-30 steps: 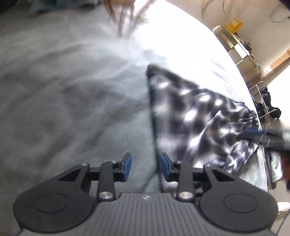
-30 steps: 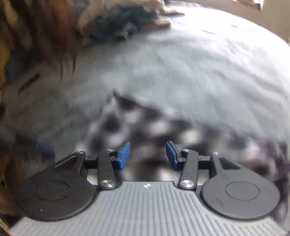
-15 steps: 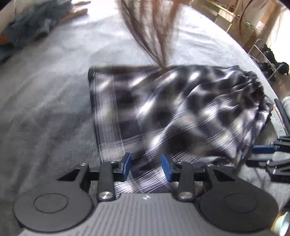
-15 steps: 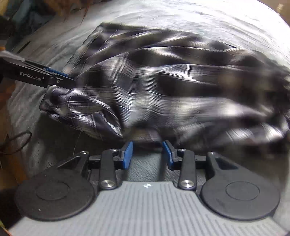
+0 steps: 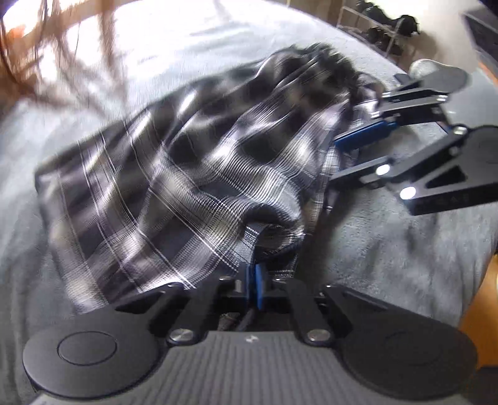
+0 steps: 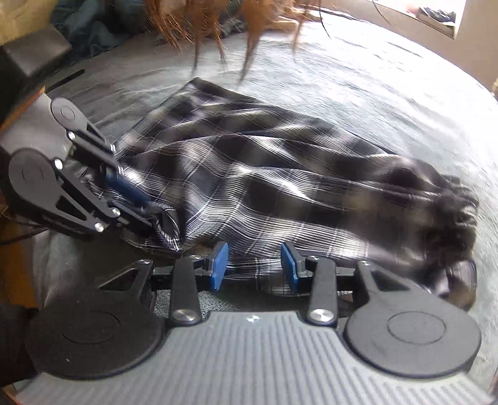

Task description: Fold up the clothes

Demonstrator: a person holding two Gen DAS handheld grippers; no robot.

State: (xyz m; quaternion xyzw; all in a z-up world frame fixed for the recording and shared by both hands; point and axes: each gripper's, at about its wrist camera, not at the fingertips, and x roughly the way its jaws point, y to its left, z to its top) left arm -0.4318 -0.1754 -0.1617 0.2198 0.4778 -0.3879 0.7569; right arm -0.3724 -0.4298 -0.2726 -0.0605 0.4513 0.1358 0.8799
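A black-and-white plaid garment (image 5: pixel 174 174) lies rumpled on a grey bed cover (image 5: pixel 389 249); it also fills the middle of the right wrist view (image 6: pixel 264 174). My left gripper (image 5: pixel 255 280) is shut on the garment's near edge; it shows from the side in the right wrist view (image 6: pixel 137 205). My right gripper (image 6: pixel 253 269) is open, its blue pads either side of the garment's near hem. In the left wrist view it (image 5: pixel 348 152) sits at the garment's right edge, jaws apart around the cloth.
The person's brown hair (image 6: pixel 218 28) hangs over the far side. A pile of dark blue clothes (image 6: pixel 90 28) lies at the back left. A rack with black shoes (image 5: pixel 386 28) stands beyond the bed. A wooden edge (image 5: pixel 482 305) shows at the right.
Both grippers have moved in to the garment's near edge. My left gripper has shut on the cloth. My right gripper, still open, now straddles the hem.
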